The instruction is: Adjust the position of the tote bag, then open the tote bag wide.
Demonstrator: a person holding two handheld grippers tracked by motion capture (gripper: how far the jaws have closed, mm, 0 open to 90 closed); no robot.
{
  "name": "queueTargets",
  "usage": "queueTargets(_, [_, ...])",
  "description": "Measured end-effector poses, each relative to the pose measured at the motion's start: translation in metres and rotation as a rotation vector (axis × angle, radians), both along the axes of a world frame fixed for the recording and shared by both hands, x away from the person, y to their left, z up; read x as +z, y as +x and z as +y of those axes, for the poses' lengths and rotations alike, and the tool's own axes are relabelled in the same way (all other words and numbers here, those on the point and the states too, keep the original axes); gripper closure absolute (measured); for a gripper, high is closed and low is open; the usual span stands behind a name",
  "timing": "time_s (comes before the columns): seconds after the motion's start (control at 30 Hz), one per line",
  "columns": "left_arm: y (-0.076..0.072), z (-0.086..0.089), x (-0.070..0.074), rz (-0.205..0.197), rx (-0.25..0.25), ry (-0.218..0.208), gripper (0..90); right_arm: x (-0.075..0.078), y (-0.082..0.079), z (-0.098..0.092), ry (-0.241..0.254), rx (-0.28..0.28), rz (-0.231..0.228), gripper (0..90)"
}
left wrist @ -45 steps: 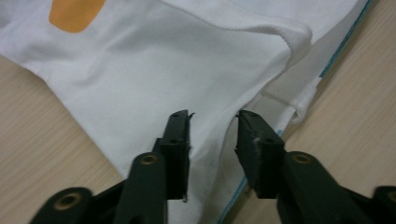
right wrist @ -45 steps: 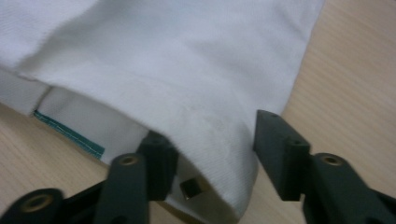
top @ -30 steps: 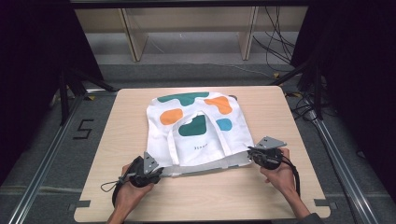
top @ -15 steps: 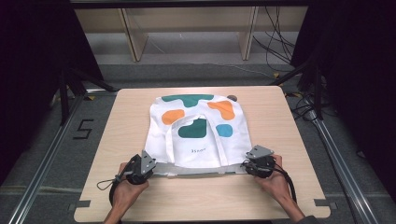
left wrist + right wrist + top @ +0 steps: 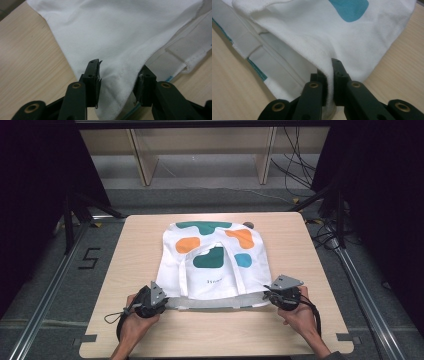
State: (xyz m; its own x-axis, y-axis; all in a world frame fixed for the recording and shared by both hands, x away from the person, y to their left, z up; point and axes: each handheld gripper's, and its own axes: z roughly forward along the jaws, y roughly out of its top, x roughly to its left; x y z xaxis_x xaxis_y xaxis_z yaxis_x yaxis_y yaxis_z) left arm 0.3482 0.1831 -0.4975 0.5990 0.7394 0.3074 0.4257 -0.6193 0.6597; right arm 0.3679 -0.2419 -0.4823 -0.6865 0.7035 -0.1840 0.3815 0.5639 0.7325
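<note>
A white cloth bag point(image 5: 215, 255) printed with green, orange and blue blotches lies flat on the wooden table point(image 5: 300, 235), handles on top. My left gripper point(image 5: 162, 302) is at its near left corner. In the left gripper view the jaws point(image 5: 120, 75) stand apart with the white fabric point(image 5: 115, 37) lying loose between them; they have just been opening. My right gripper point(image 5: 267, 296) is at the near right corner. In the right gripper view its jaws point(image 5: 329, 70) have just closed and pinch a fold of the bag's fabric point(image 5: 352, 45).
A small dark object point(image 5: 248, 224) sits by the bag's far edge. Metal rails point(image 5: 50, 285) run along both sides of the table, and cables point(image 5: 300, 175) lie on the floor at the back right. Bare tabletop point(image 5: 220, 330) lies between my hands and the near edge.
The bag's near edge, bunched a second ago, now lies straighter between the grippers. The right gripper has shifted slightly toward the near edge. The left gripper has stayed put.
</note>
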Motion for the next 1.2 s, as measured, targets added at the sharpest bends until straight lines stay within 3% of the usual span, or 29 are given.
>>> queueTargets(0.07, [-0.003, -0.002, -0.001, -0.007, -0.003, -0.023, 60.9, 0.002, -0.005, -0.004, 0.005, 0.016, 0.004, 87.1])
queueTargets(0.23, [-0.011, -0.007, 0.001, -0.012, -0.052, -0.007, 64.2, 0.006, -0.020, -0.012, 0.023, 0.007, 0.012, 87.1])
queueTargets(0.3, [-0.014, -0.011, 0.003, -0.026, -0.081, 0.013, 72.2, 0.005, -0.023, -0.015, 0.030, 0.004, 0.014, 87.0])
queueTargets(0.33, [-0.015, -0.013, 0.003, -0.042, -0.096, 0.014, 77.1, 0.005, -0.024, -0.015, 0.048, -0.002, 0.038, 87.0])
queueTargets(0.37, [-0.017, -0.015, 0.005, -0.065, -0.105, 0.036, 80.4, 0.005, -0.024, -0.017, 0.042, 0.007, 0.010, 87.0])
queueTargets(0.47, [-0.020, -0.019, 0.007, -0.086, -0.124, 0.066, 84.5, 0.006, -0.027, -0.017, 0.060, -0.012, 0.020, 87.0])
queueTargets(0.57, [-0.027, -0.019, 0.009, -0.083, -0.141, 0.026, 85.7, 0.008, -0.030, -0.022, 0.064, -0.009, 0.017, 87.1])
queueTargets(0.7, [-0.038, -0.019, 0.013, -0.097, -0.149, -0.008, 85.8, 0.009, -0.041, -0.029, 0.107, -0.024, 0.033, 87.1])
queueTargets(0.77, [-0.040, -0.019, 0.014, -0.090, -0.150, -0.016, 85.7, 0.010, -0.044, -0.029, 0.114, -0.031, 0.035, 87.0])
queueTargets(0.8, [-0.042, -0.017, 0.015, -0.070, -0.149, -0.046, 85.1, 0.011, -0.048, -0.030, 0.125, -0.032, 0.038, 87.0])
queueTargets(0.97, [-0.043, -0.013, 0.019, -0.059, -0.158, -0.082, 84.3, 0.011, -0.050, -0.033, 0.136, -0.029, 0.039, 86.8])
queueTargets(1.07, [-0.044, -0.013, 0.023, -0.073, -0.157, -0.105, 85.3, 0.013, -0.050, -0.035, 0.138, -0.023, 0.024, 86.8])
queueTargets(1.1, [-0.044, -0.013, 0.024, -0.073, -0.163, -0.102, 85.4, 0.014, -0.050, -0.035, 0.148, -0.026, 0.042, 86.8])
queueTargets(1.13, [-0.044, -0.012, 0.025, -0.071, -0.168, -0.102, 85.6, 0.015, -0.049, -0.035, 0.148, -0.026, 0.015, 86.9])
queueTargets(1.2, [-0.045, -0.013, 0.026, -0.083, -0.153, -0.142, 85.8, 0.018, -0.050, -0.035, 0.162, -0.030, 0.021, 86.9])
